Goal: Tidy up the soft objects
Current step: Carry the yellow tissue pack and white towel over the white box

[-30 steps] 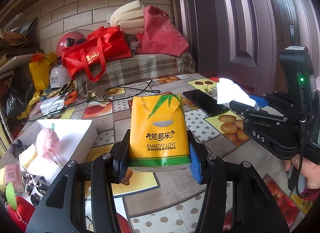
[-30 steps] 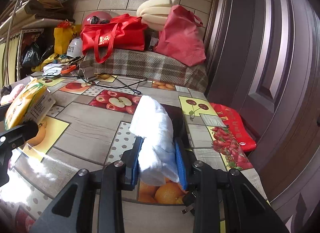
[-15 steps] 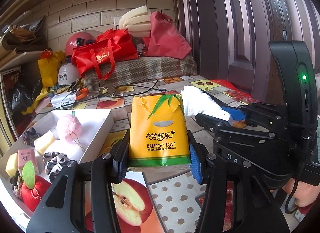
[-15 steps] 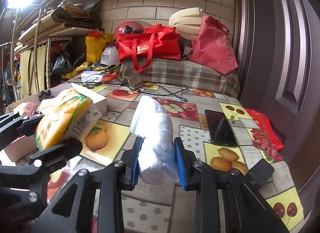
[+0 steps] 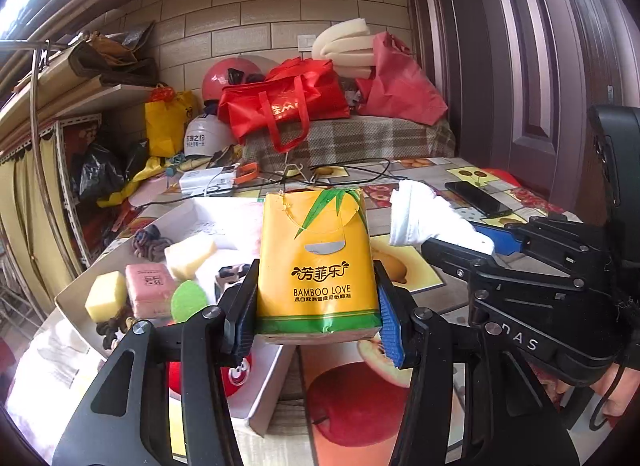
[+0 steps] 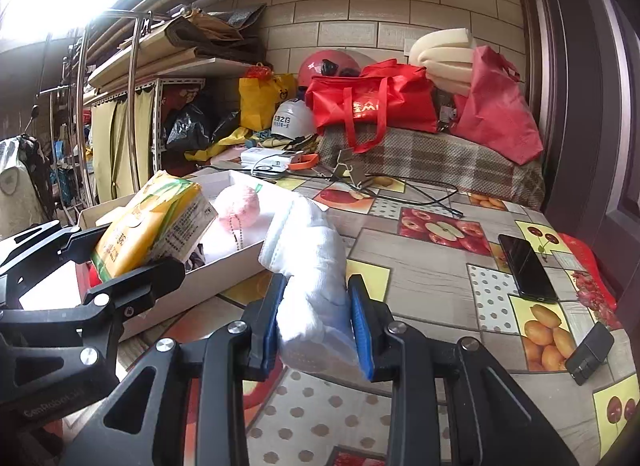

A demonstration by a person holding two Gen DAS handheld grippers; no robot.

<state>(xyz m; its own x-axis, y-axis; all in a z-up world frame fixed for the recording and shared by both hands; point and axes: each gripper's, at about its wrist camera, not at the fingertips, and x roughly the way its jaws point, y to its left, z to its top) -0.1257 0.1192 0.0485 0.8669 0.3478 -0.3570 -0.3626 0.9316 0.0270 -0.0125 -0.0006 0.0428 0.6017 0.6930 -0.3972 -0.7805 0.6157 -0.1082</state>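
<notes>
Both hands shifted boxward; fingers (image 5: 390, 326) grip packs.

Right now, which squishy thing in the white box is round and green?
The flat green round sponge, at the near end of the white box. The blocks beside it are different: a yellow sponge cube and a pink packet.

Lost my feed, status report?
Left tool shut on tissue pack. Right tool shut on white cloth. White box ahead, nothing blocking.

A yellow tissue pack (image 5: 318, 266) is clamped upright between the left gripper (image 5: 318, 320) jaws, above a white box (image 5: 264, 398) edge. A rolled white cloth (image 5: 432, 221) is held by the right gripper (image 5: 464, 250) alongside.
</notes>
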